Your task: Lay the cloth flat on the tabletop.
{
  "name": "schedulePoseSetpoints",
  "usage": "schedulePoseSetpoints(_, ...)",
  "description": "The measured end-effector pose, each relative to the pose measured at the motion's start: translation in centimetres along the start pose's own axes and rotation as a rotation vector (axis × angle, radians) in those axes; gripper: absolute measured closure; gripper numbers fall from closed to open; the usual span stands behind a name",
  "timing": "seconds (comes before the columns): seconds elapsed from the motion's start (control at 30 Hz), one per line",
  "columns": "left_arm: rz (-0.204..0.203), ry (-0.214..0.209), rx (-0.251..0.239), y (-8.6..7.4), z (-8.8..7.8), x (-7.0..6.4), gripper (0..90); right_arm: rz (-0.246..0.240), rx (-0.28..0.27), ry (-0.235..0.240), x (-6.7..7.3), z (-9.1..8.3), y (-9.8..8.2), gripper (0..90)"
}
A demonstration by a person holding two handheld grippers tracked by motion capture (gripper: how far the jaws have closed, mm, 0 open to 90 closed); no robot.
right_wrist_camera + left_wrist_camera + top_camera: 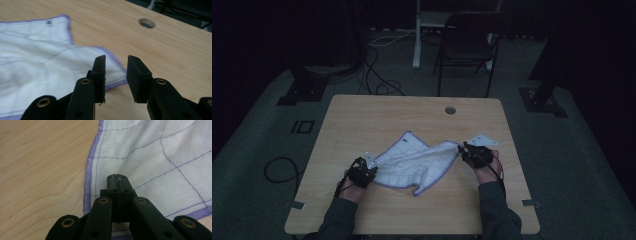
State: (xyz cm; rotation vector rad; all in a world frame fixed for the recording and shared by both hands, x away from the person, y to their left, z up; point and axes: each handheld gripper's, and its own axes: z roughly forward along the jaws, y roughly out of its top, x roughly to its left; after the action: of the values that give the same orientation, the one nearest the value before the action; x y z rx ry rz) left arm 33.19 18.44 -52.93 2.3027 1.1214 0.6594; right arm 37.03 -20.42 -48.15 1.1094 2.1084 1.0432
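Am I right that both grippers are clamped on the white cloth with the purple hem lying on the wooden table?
Not quite. Only the left gripper is clamped on the white cloth with the purple hem. The right gripper view shows the right gripper open, nothing between its jaws, the cloth's corner beside it on the wooden table.

Count of things at the table
One cloth (414,162), two grippers (371,171) (463,150), one table (412,112), one chair (468,42)
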Motion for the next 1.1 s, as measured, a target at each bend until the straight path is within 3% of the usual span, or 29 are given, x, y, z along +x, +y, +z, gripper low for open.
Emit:
schedulePoseSetpoints(0.27,-0.015,-0.007,-0.010,-0.1,0.1,0.1,90.0,-0.001,0.026,0.147,5.1,1.3,-2.3,63.4)
schedulePoseSetpoints(0.47,-0.027,-0.014,-0.023,-0.3,0.1,0.2,90.0,-0.036,0.103,0.211,8.4,3.5,-3.3,52.5)
schedulePoseSetpoints(0.53,-0.039,-0.019,-0.029,-0.3,0.1,0.2,89.9,-0.065,0.136,0.209,9.0,4.1,-3.5,49.5)
schedulePoseSetpoints(0.83,-0.043,-0.030,-0.028,-0.5,-0.2,-0.1,89.1,-0.052,0.154,0.220,8.2,3.4,-4.2,44.5)
schedulePoseSetpoints(0.97,-0.078,-0.099,-0.045,-0.7,-0.4,0.1,80.1,-0.073,0.179,0.234,7.5,2.5,-4.6,44.3)
schedulePoseSetpoints(1.1,-0.081,-0.111,-0.086,0.0,-0.8,0.0,76.7,-0.098,0.202,0.244,6.7,1.6,-5.0,43.9)
